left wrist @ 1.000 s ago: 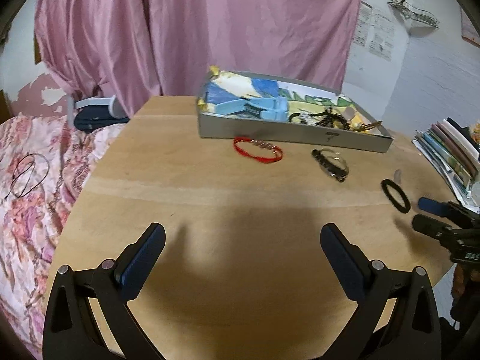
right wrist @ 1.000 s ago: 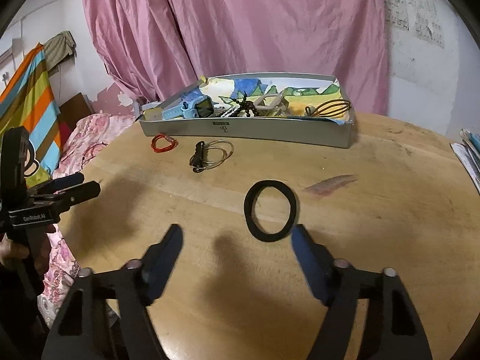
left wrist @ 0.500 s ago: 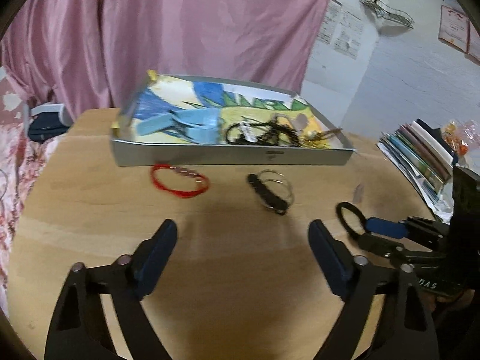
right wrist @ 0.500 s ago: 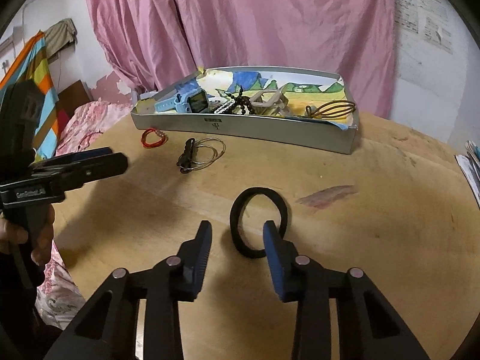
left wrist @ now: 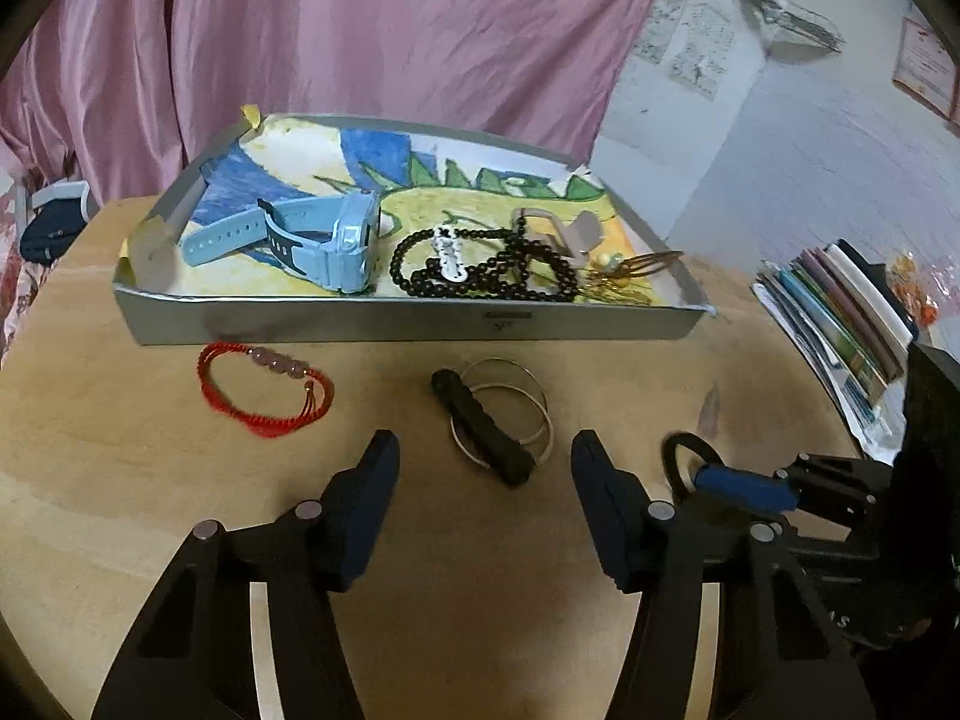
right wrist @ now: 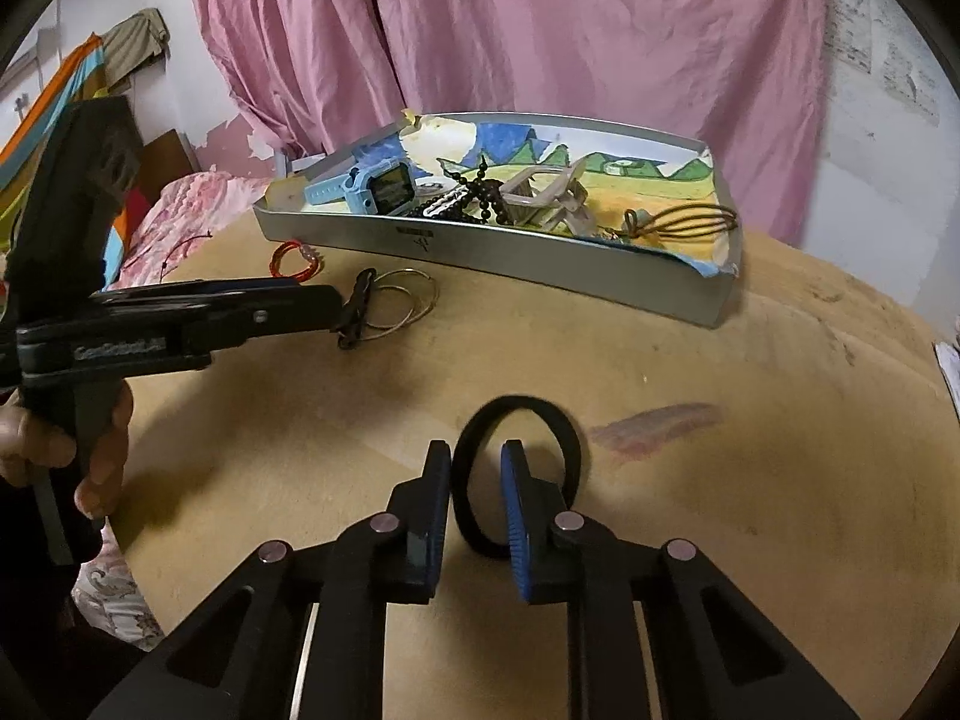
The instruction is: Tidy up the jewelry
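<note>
The right claw (right wrist: 475, 483) sits low on the round wooden desk (right wrist: 750, 480) with its jaws narrowed around the near left band of the black hair tie (right wrist: 543, 414), one finger inside the loop and one outside, a slight gap showing. The left claw (left wrist: 483, 471) is spread wide, just short of the black clip with silver rings (left wrist: 498, 420). A red bracelet (left wrist: 264, 387) lies at its 11 o'clock, before the grey tray (left wrist: 420, 324) holding a blue watch (left wrist: 324, 240) and black beads (left wrist: 492, 267)
</note>
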Tool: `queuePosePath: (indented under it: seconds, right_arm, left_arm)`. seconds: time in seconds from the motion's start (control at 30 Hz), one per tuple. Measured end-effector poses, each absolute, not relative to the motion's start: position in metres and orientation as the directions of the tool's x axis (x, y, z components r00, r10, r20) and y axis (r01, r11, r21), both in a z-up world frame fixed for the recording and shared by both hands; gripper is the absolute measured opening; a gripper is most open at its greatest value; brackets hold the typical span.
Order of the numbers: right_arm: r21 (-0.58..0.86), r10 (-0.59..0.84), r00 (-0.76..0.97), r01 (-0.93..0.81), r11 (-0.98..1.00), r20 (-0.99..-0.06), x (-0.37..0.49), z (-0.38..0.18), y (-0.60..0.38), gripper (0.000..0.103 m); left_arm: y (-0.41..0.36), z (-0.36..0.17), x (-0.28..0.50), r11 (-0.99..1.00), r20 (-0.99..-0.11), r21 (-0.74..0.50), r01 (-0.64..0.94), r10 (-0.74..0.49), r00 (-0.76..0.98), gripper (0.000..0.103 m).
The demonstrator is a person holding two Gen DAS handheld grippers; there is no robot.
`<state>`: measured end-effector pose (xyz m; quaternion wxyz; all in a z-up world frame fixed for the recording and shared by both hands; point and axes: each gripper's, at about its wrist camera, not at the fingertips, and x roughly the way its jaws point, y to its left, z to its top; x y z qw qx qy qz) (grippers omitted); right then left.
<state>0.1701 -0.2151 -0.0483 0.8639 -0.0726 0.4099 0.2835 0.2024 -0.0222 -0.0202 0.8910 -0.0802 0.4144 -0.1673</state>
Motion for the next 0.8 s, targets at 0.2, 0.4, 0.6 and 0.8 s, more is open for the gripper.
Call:
queuePosePath:
  seconds: [0.2,0.4,0.6,0.8]
  right_arm:
    - [0.133,0.448,0.488,-0.551,0.824,-0.749,0.185,-0.049,-0.215,0.009]
    - [0.159,0.463,0.474,-0.551,0.820,-0.749,0.185,-0.049,-0.219,0.008]
    - [0.165,0.467,0.476,-0.547,0.821,-0.746,0.185,-0.049,-0.221,0.008]
    - [0.199,0.486,0.482,-0.530,0.824,-0.729,0.184,-0.047,-0.228,0.005]
  left_arm:
    - [-0.022,-0.024,0.221,0.929,-0.722,-0.303,0.214,-0.370,0.585,0.048]
    - [-0.031,-0.024,0.231,0.938,-0.742,-0.272,0.213,-0.346,0.575,0.031]
    - [-0.037,-0.027,0.230,0.949,-0.756,-0.240,0.207,-0.316,0.574,0.011]
    - [-0.033,-0.025,0.223,0.933,-0.735,-0.283,0.224,-0.361,0.574,0.000]
